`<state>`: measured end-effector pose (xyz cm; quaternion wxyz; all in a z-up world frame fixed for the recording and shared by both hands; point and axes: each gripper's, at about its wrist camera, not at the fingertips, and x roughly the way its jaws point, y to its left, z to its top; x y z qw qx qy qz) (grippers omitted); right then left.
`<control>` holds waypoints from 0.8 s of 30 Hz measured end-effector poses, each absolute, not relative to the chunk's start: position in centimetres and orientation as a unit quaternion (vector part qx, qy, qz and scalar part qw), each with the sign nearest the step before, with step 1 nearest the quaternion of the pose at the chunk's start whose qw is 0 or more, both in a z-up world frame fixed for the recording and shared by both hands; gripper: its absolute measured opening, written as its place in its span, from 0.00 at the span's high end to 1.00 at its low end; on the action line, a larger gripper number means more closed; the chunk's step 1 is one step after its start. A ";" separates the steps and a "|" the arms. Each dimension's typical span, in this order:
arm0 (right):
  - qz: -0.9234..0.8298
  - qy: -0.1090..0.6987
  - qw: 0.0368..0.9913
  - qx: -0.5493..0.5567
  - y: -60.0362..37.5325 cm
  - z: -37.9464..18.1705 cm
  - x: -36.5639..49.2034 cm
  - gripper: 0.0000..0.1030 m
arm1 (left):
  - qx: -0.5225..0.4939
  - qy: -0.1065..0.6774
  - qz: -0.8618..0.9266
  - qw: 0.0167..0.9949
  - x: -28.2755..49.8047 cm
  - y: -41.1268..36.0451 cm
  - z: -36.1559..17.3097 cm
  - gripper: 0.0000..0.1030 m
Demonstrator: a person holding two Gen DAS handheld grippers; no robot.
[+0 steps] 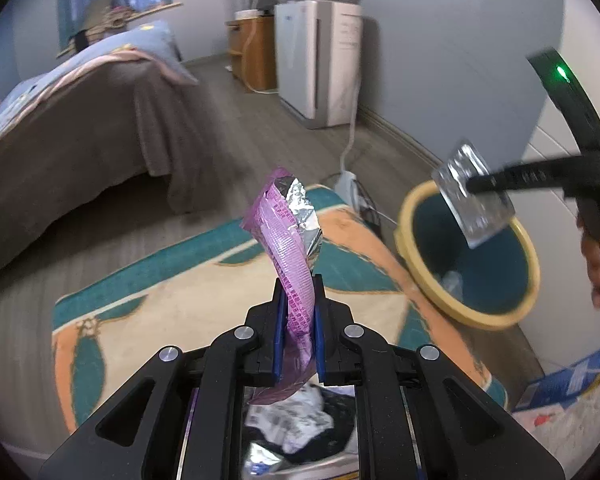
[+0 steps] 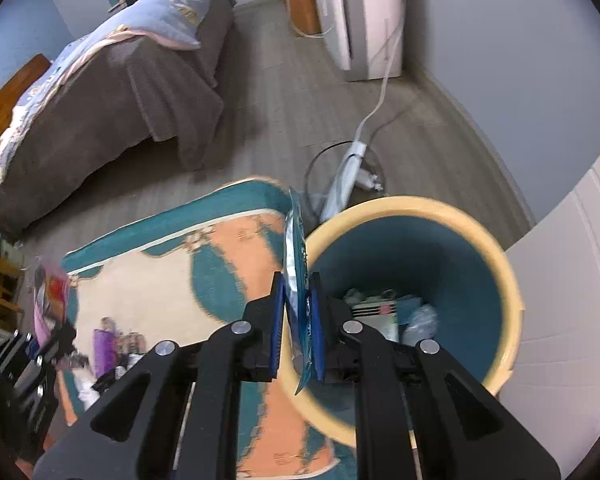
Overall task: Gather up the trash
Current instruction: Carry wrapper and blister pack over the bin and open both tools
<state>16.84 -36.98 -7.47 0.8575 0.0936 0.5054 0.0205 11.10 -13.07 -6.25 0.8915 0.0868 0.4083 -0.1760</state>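
My left gripper (image 1: 297, 308) is shut on a twisted purple wrapper (image 1: 286, 236) with a silver foil lining, which stands up above the rug. Off to the right, my right gripper (image 1: 474, 184) holds a flat foil packet (image 1: 474, 204) over the bin (image 1: 404, 216), a teal bin with a yellow rim. In the right wrist view the right gripper (image 2: 298, 292) is shut on that packet (image 2: 296, 248), blue-printed and seen edge-on, just left of the bin's rim (image 2: 400, 203). Several pieces of trash (image 2: 384, 312) lie at the bottom of the bin.
A patterned teal and orange rug (image 1: 188, 300) covers the floor, with a pile of loose trash (image 2: 112, 344) on it. A white power strip with cables (image 2: 346, 176) lies beyond the bin. A bed (image 1: 80, 128) stands at the left, an air purifier (image 1: 320, 64) against the wall, and a white panel (image 2: 560, 320) at the right.
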 end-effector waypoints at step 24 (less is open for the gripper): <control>-0.084 0.538 0.832 0.110 -44.6 -11.4 16.7 0.89 | 0.124 0.450 -0.297 0.833 8.4 -25.0 -9.7 0.87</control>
